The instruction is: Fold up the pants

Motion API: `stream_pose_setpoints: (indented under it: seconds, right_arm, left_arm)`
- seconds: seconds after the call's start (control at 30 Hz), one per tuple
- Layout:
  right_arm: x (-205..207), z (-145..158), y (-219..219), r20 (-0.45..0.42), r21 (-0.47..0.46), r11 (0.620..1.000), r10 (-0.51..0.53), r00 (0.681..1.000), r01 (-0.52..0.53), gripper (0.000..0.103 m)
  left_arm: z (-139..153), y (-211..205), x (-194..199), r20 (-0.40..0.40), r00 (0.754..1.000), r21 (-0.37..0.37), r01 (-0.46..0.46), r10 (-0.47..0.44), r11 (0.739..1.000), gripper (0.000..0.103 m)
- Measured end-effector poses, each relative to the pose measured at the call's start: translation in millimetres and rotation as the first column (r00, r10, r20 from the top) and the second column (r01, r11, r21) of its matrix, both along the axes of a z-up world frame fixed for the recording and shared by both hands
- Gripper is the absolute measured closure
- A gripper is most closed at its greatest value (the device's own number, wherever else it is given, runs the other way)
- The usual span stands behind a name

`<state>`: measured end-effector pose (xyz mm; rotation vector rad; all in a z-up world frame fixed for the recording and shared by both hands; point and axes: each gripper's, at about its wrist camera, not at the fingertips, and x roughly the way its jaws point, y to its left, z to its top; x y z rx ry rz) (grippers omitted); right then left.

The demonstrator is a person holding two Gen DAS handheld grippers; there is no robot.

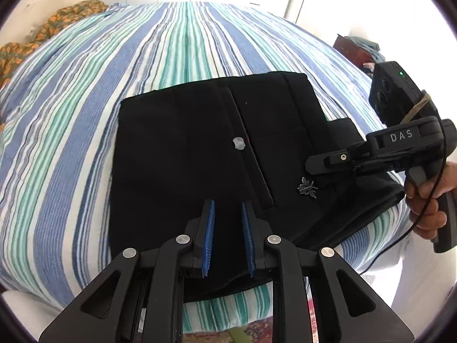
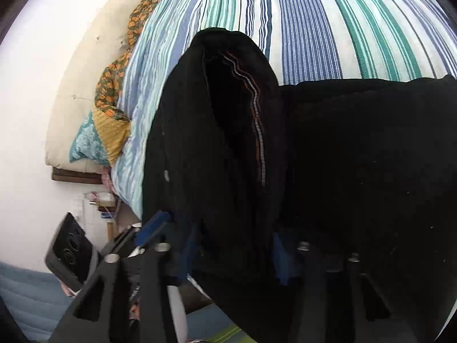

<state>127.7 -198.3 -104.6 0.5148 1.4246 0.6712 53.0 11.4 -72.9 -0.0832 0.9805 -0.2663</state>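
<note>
Here the black pants (image 1: 200,143) lie folded on the striped bedspread (image 1: 85,100), and both grippers pinch the near edge, likely to lift it for another fold. The left gripper (image 1: 227,211) stands narrowly apart with cloth between its blue pads (image 1: 208,237); the right gripper (image 2: 217,228) has fabric bunched between its fingers, though I cannot tell whether it clamps. "DAS" is readable on the right gripper's body.

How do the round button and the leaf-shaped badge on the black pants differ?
The button is round, smooth and pale grey; the badge is jagged, leaf-shaped and darker. The button sits just left of the long seam, the badge right of it, close to the right gripper. Both are small metallic fittings on the black pants.
</note>
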Motion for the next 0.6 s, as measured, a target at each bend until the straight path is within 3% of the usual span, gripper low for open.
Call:
stream_pose_setpoints:
  seconds: [0.03, 0.17, 0.23, 0.37, 0.5, 0.6]
  right_arm:
    - [-2.4, 3.5, 0.7, 0.013, 0.006, 1.0, 0.001, 1.0, -0.001, 0.075]
    - [-17.3, 42.7, -4.0, 0.11, 0.115, 0.993, -0.015, 0.994, 0.003, 0.082]
    - [-26.2, 68.5, -8.2, 0.169, 0.155, 0.988, -0.017, 0.985, -0.009, 0.083]
    - [-43.6, 106.4, -31.6, 0.24, 0.193, 0.981, -0.053, 0.969, 0.006, 0.083]
    - [-57.8, 112.9, -77.7, 0.24, 0.2, 0.977, -0.128, 0.962, 0.08, 0.083]
    - [-68.7, 94.7, -118.2, 0.195, 0.178, 0.97, -0.197, 0.961, 0.163, 0.083]
  left_arm:
    - [10.7, 6.7, -3.2, 0.015, 1.0, -0.012, -0.017, 0.017, 1.0, 0.078]
    - [61.8, 41.2, -19.3, 0.145, 0.985, -0.065, -0.084, 0.093, 0.994, 0.042]
    - [82.9, 55.9, -23.3, 0.187, 0.974, -0.09, -0.112, 0.127, 0.99, 0.041]
    - [97.6, 71.9, -23.1, 0.193, 0.967, -0.145, -0.142, 0.168, 0.979, 0.04]
    - [86.3, 66.1, -18.3, 0.166, 0.973, -0.145, -0.138, 0.162, 0.98, 0.04]
    - [70.9, 52.3, -19.7, 0.139, 0.982, -0.125, -0.115, 0.132, 0.986, 0.04]
